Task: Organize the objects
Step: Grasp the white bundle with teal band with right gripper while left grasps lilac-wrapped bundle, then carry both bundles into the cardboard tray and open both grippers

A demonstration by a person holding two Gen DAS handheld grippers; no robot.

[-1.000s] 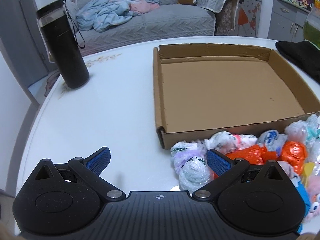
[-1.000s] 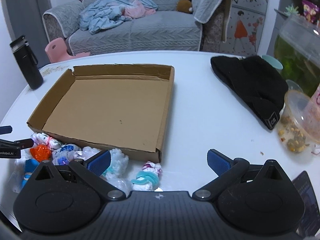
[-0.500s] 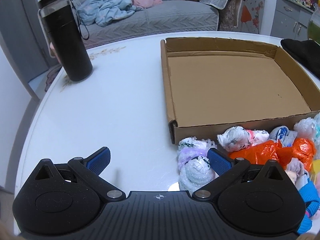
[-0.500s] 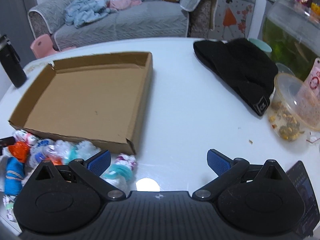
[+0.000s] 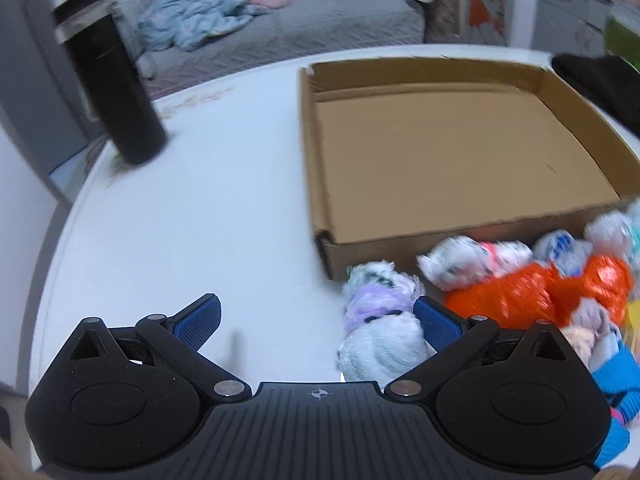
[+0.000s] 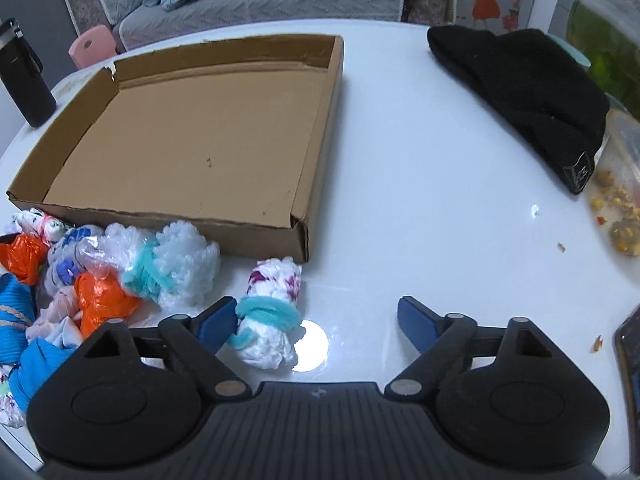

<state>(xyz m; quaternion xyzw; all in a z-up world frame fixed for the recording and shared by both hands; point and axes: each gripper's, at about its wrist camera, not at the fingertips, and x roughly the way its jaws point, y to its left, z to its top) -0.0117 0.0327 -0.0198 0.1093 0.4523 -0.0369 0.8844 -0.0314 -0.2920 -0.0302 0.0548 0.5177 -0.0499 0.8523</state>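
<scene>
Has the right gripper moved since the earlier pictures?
Yes. The right gripper has come down toward the table: the cardboard box looks nearer, the teal-tied bundle now lies between its closing, still-open jaws.

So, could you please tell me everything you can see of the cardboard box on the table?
The cardboard box is a shallow, open-topped tray of plain brown corrugated card, roughly square, with low folded walls and a slightly torn far-left corner. Its floor is bare apart from a few small marks; nothing lies inside. It sits flat on the white table. A row of knotted plastic bag bundles lies along its near wall, some seemingly against it. The black flask and black knit hat lie apart from it.
</scene>
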